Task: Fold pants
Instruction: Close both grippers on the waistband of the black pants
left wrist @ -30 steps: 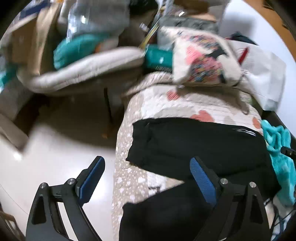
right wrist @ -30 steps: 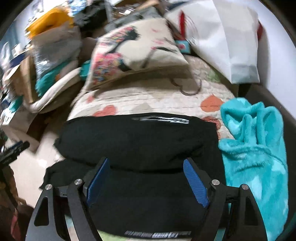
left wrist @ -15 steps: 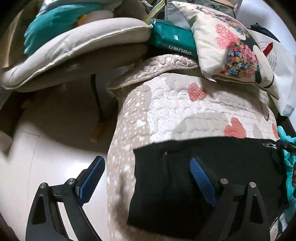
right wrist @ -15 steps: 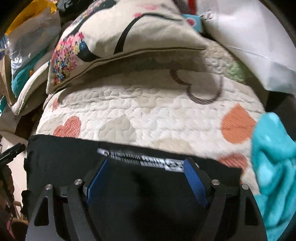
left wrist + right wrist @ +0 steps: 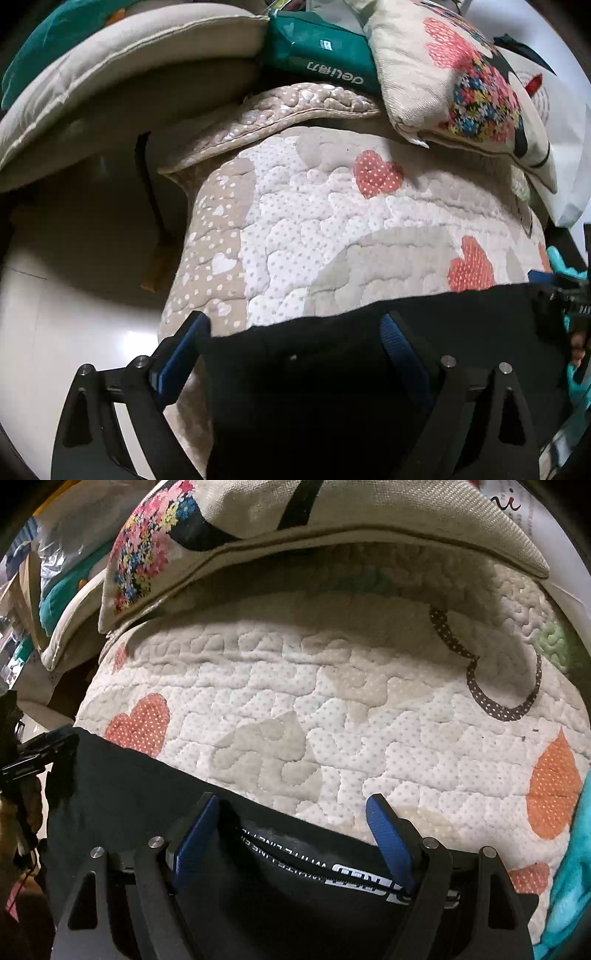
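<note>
One pair of black pants lay on one heart-patterned quilt, left gripper and right gripper both spread wide over its far edge, one embroidered cushion stood behind

My left gripper points forward and down, its blue-padded fingers spread wide apart. My right gripper sits level beside it, fingers equally parted, gripping nothing

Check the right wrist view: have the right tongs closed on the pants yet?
No, the right tongs stand wide open, blue pads apart over the printed edge of the black pants.
</note>
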